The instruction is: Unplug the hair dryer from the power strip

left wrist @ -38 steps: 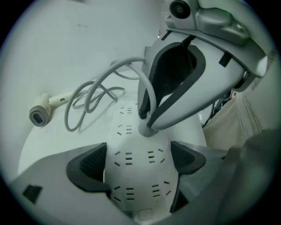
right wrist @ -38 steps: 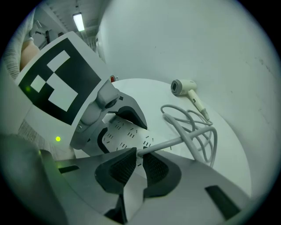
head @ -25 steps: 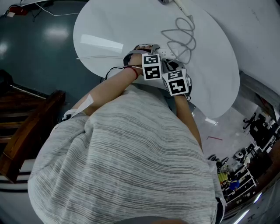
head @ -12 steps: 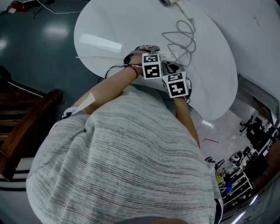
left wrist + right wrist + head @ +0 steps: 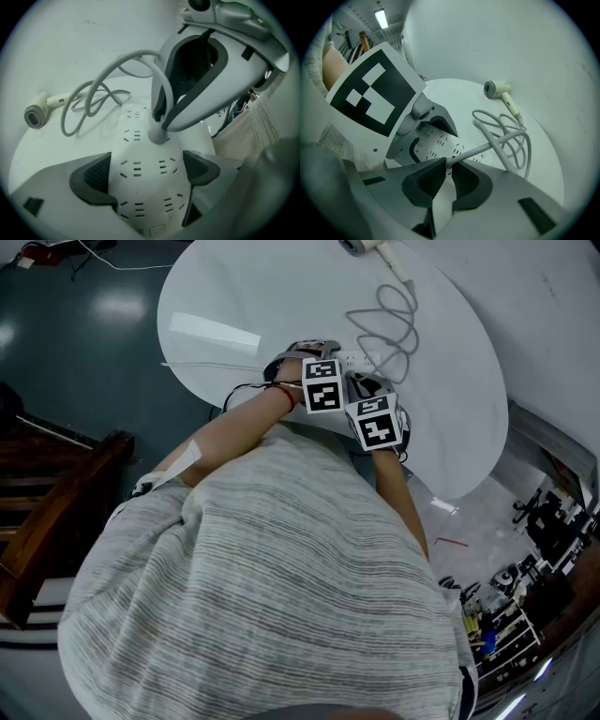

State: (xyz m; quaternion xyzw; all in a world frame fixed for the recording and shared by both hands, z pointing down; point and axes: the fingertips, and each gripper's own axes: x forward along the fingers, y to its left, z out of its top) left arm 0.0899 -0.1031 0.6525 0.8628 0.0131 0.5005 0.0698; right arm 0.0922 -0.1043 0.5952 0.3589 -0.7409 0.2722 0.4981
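Left gripper [image 5: 146,174] fingers are clamping the white slotted plastic power strip [image 5: 139,143]; right gripper [image 5: 446,169] fingers are pinching the grey round plug [image 5: 158,134] toward twelve o'clock.

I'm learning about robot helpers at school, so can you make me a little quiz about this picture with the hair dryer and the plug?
1. True or false: the left gripper holds the power strip between its jaws.
2. Pick one: what is the right gripper shut on? A) the hair dryer's handle B) the plug in the power strip C) a cup
3. Fill in the word: the hair dryer lies apart from both grippers on the white ____.

Key: 1 true; 2 B; 3 table
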